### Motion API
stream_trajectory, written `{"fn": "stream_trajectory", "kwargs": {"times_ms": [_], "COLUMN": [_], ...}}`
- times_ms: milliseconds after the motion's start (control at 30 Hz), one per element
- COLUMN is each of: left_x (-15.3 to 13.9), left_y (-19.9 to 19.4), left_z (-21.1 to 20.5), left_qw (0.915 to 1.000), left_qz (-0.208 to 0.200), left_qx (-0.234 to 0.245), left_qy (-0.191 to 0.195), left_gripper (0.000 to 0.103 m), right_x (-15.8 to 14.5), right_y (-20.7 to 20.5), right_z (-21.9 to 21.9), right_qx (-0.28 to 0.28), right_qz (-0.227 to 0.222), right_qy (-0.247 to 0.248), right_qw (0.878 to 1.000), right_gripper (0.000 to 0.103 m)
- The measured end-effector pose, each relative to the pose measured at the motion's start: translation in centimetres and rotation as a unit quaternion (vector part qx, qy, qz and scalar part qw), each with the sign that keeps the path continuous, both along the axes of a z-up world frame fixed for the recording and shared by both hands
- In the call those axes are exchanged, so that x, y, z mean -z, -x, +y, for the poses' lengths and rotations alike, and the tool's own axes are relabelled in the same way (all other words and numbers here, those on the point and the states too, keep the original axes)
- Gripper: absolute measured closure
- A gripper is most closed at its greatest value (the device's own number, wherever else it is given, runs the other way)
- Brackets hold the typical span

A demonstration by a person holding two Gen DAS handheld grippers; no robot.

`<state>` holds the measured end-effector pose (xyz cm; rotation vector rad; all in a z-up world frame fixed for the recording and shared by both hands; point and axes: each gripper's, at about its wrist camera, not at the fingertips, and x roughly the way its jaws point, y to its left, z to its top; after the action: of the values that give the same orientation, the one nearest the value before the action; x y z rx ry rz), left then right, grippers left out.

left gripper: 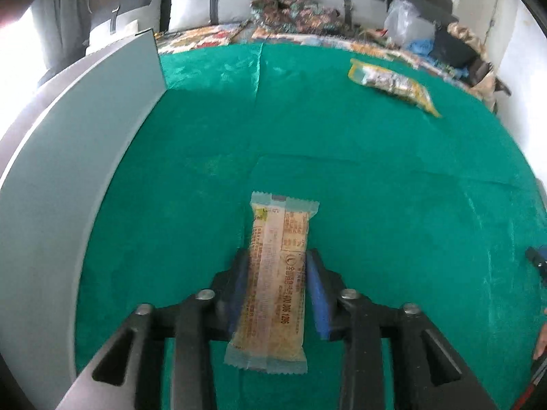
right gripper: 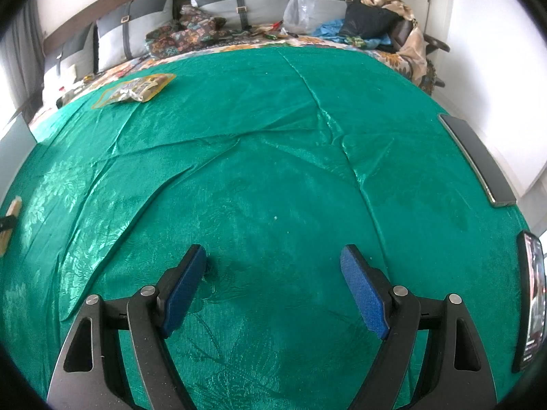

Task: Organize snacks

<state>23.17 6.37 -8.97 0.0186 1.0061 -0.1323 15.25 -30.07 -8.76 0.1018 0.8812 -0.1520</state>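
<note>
Clamping a snack bar (left gripper: 277, 283), the left gripper (left gripper: 277, 259) has both blue pads pressed on the wrapper's long sides, roughly mid-length; bar points away from the cam, far end sticking out past the fingertips, near end hanging back btwn the black linkages. Bar looks lifted a bit over the green cloth (left gripper: 376, 177), tho can't tell for sure. Far left, a grey box wall (left gripper: 85, 136) curves along the cloth edge, close beside the gripper. Far right in left wrist view, a yellow snack pouch (left gripper: 393, 83) lies flat near the cloth's far edge, well apart from the bar.

Right gripper (right gripper: 273, 256) is spread wide, nothing btwn its pads, held low & angled fwd over bare cloth. Same pouch shows far left in its view. Dark flat device (right gripper: 478, 160) at right cloth edge, phone (right gripper: 531, 304) nearer.
</note>
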Motion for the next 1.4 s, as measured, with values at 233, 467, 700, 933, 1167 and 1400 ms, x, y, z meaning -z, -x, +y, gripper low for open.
{"fn": "stream_trajectory", "kwargs": {"times_ms": [233,467,700,933,1167,1400], "left_x": [1.2,1.4,1.4,1.4,1.5,1.5], "left_y": [0.0,-0.2,-0.2,-0.2,-0.2,-0.2], "left_z": [-0.2,-0.1,-0.2,-0.2,-0.1,-0.1], "left_qw": [0.9994,0.9993,0.9993,0.9993,0.9993,0.9993], "left_qz": [-0.029,-0.032,-0.032,-0.032,-0.032,-0.032], "left_qx": [-0.009,-0.012,-0.011,-0.011,-0.011,-0.011], "left_qy": [-0.017,-0.016,-0.016,-0.016,-0.016,-0.016], "left_gripper": [0.001,0.000,0.000,0.000,0.000,0.000], "right_x": [0.0,0.0,0.0,0.0,0.0,0.0], "right_y": [0.0,0.0,0.0,0.0,0.0,0.0], "right_z": [0.0,0.0,0.1,0.1,0.1,0.1], "right_qx": [0.000,0.000,0.000,0.000,0.000,0.000], "right_qz": [0.000,0.000,0.000,0.000,0.000,0.000], "right_qy": [0.000,-0.001,-0.001,-0.001,-0.001,-0.001], "right_qw": [1.000,1.000,1.000,1.000,1.000,1.000], "right_gripper": [0.019,0.019,0.019,0.019,0.019,0.019]}}
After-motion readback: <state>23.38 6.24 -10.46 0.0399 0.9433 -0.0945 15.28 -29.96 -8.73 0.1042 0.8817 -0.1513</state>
